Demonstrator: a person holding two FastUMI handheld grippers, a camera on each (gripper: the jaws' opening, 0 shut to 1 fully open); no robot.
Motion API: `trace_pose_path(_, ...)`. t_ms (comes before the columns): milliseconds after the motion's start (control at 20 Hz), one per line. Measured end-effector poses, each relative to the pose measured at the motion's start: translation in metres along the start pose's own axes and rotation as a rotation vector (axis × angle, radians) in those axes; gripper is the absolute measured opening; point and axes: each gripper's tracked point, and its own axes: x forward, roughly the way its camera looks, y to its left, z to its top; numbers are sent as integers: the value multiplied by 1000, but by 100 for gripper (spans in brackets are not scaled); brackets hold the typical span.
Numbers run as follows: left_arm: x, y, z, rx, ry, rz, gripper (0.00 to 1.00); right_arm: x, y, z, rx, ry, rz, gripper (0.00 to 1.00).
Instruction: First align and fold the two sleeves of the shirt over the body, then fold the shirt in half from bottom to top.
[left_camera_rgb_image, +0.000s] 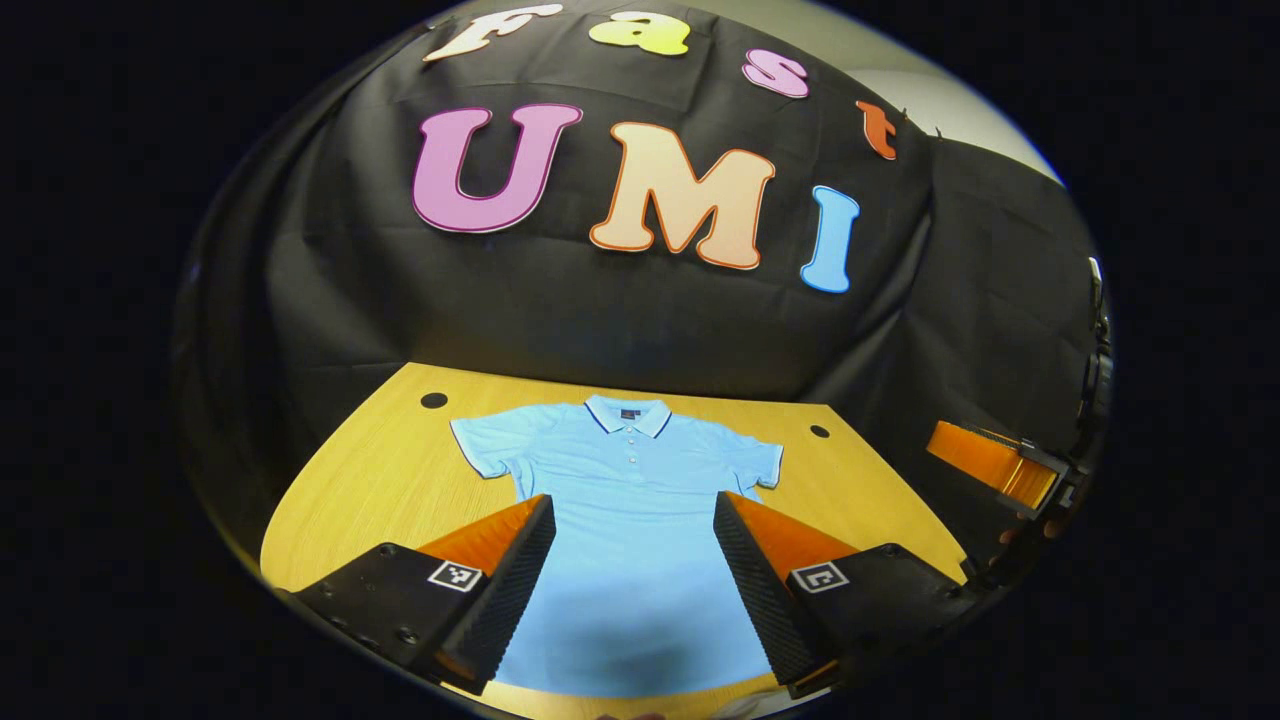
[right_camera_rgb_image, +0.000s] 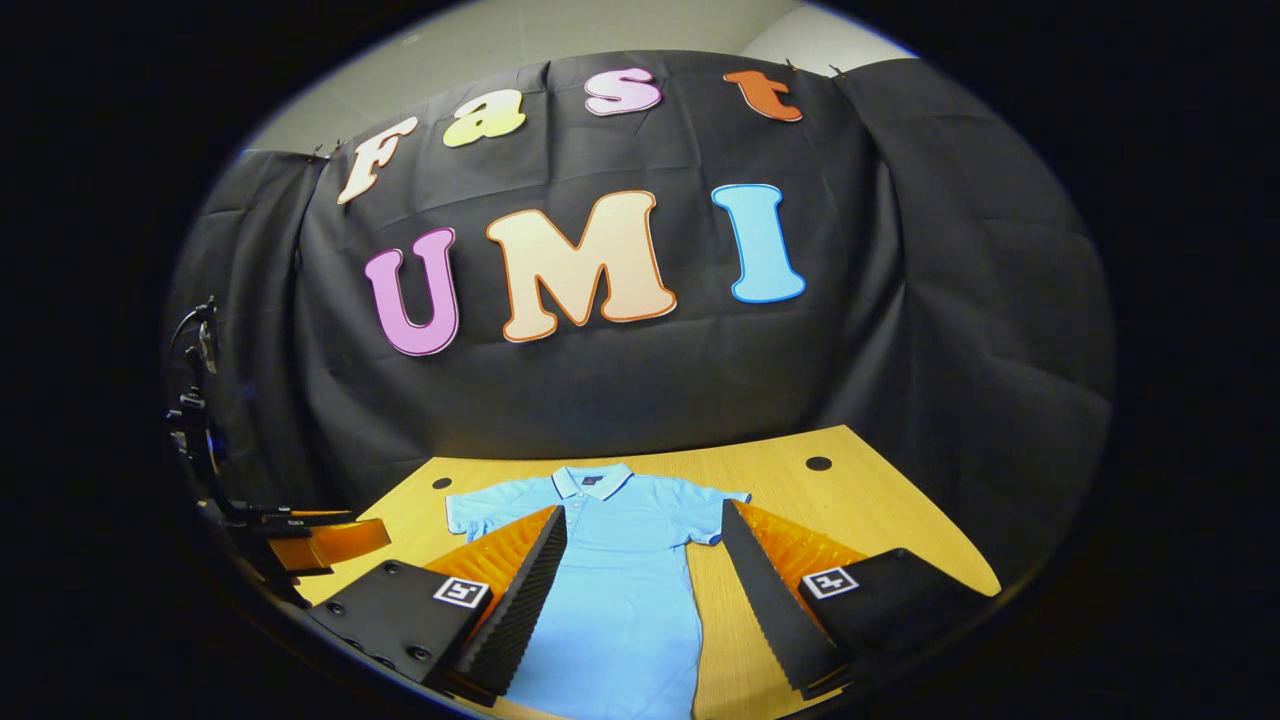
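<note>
The left hand-held gripper (left_camera_rgb_image: 635, 560) hangs above the bench with its jaws spread wide and nothing between them, and the right hand-held gripper (right_camera_rgb_image: 640, 580) is likewise wide apart and empty. The light blue polo shirt (left_camera_rgb_image: 635, 500) lies flat, front up, straight ahead of the left hand-held gripper, its collar (left_camera_rgb_image: 627, 413) at the far end and its hem nearest the fingers. In the right gripper view the shirt (right_camera_rgb_image: 610, 570) sits ahead and towards that gripper's left finger. Both short sleeves are spread out to the sides: one sleeve (left_camera_rgb_image: 485, 440) beyond the left finger's tip, the other sleeve (left_camera_rgb_image: 755, 462) beyond the right finger's tip. Neither is folded over the body, so I judge the task to be at its very start, with the sleeve fold the step in hand. The next move calls for each gripper to drop to a sleeve edge, pinch the thin cloth off the wood and carry it inward, evenly on both sides.

Beyond the shirt the wooden bench (left_camera_rgb_image: 360, 500) shows two dark round holes (left_camera_rgb_image: 434, 400) near its far corners, well apart from the cloth. The other gripper (left_camera_rgb_image: 1000, 470) hovers off to the right of the left gripper's view. Nothing lies across the shirt or blocks the way to it
</note>
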Motion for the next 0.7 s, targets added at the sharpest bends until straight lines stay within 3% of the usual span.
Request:
trace_pose_path(350,-3,11,-2,-17,-11,43,95,30,-5,-11,-12,45,26,98)
trace_pose_path(550,-8,19,-8,-33,-4,85,96,77,-19,-14,-20,78,33,93)
trace_pose_path(600,-10,22,-12,-36,1,97,96,91,-24,-17,-11,95,28,98)
trace_pose_path(650,-11,24,-14,-40,8,109,96,105,-28,-22,-2,115,29,94)
trace_pose_path(700,-10,26,-16,-46,14,121,96,119,-31,-25,2,130,28,98)
